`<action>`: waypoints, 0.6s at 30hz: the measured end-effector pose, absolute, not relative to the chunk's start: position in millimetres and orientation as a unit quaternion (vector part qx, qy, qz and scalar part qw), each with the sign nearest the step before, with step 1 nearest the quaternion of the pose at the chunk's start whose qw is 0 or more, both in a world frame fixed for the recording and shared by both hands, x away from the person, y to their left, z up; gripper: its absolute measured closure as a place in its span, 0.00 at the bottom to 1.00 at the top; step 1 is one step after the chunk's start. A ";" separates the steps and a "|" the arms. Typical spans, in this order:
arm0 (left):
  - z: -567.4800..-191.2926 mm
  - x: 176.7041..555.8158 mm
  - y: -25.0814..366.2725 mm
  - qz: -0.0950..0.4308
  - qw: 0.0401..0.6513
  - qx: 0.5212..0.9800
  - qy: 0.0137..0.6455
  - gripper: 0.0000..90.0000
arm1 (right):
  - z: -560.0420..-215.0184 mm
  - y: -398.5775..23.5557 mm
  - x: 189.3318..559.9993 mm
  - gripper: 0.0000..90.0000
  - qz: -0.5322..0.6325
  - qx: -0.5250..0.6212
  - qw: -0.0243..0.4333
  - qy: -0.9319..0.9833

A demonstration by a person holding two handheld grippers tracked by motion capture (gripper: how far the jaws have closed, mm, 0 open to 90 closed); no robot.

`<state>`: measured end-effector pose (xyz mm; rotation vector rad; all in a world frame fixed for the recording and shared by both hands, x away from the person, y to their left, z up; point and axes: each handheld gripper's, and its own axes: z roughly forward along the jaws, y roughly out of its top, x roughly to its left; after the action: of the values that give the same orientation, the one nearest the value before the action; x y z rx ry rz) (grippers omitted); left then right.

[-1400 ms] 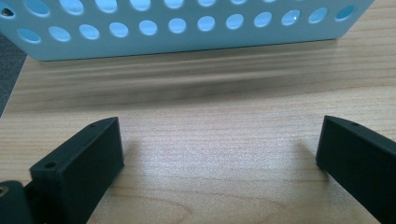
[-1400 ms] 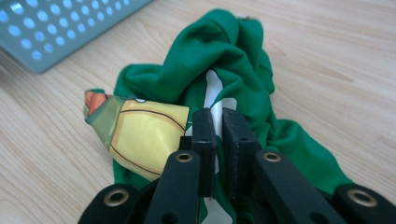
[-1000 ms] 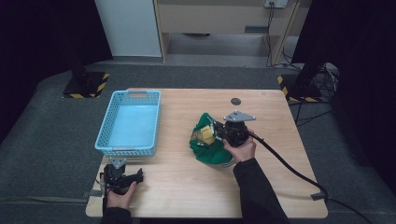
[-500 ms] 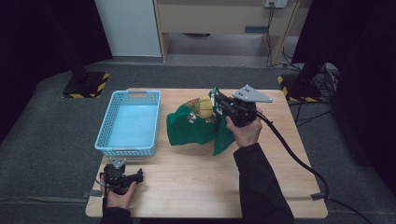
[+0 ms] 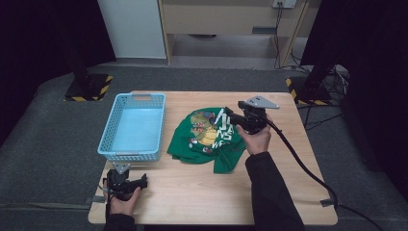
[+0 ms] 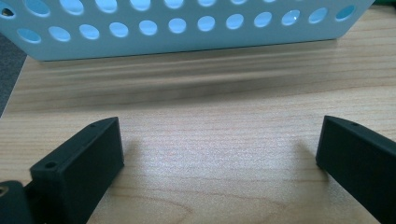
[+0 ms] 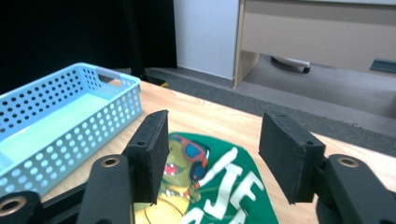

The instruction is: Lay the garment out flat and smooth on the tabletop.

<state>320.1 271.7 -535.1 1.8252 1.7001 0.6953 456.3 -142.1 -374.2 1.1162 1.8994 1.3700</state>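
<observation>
Green shirt lies spread just right of the blue basket. Right gripper hovers released over it; left gripper rests released below the basket.

counted on the wooden table: one blue basket, one green shirt, two grippers, left and right, both empty.

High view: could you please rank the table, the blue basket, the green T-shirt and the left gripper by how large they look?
1. table
2. blue basket and green T-shirt, too alike to rank
3. left gripper, smallest
</observation>
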 end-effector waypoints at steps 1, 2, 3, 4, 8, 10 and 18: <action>-535.1 320.1 271.7 0.258 0.273 0.678 0.632 0.00 | -376.4 -144.1 455.4 0.45 0.508 0.416 0.270 0.705; -535.0 320.0 271.8 0.259 0.273 0.677 0.632 0.00 | -378.3 -146.2 454.1 0.44 0.508 0.418 0.268 0.704; -535.0 319.8 271.7 0.259 0.274 0.677 0.632 0.00 | -380.4 -148.3 452.5 0.44 0.508 0.420 0.267 0.703; -534.9 319.5 271.4 0.260 0.275 0.677 0.632 0.01 | -382.7 -150.1 450.8 0.43 0.507 0.422 0.266 0.703; -534.6 317.7 269.5 0.263 0.282 0.675 0.628 0.06 | -395.0 -156.7 443.0 0.41 0.496 0.427 0.270 0.706; -533.8 316.7 268.0 0.259 0.290 0.676 0.626 0.09 | -402.2 -160.1 439.9 0.41 0.491 0.431 0.268 0.708; -527.2 314.2 255.8 0.251 0.316 0.680 0.612 0.13 | -431.0 -170.1 428.5 0.40 0.471 0.449 0.254 0.715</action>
<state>314.2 255.8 -527.2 1.7894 1.6120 0.6622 428.5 -170.1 -431.0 1.2209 1.9430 1.2795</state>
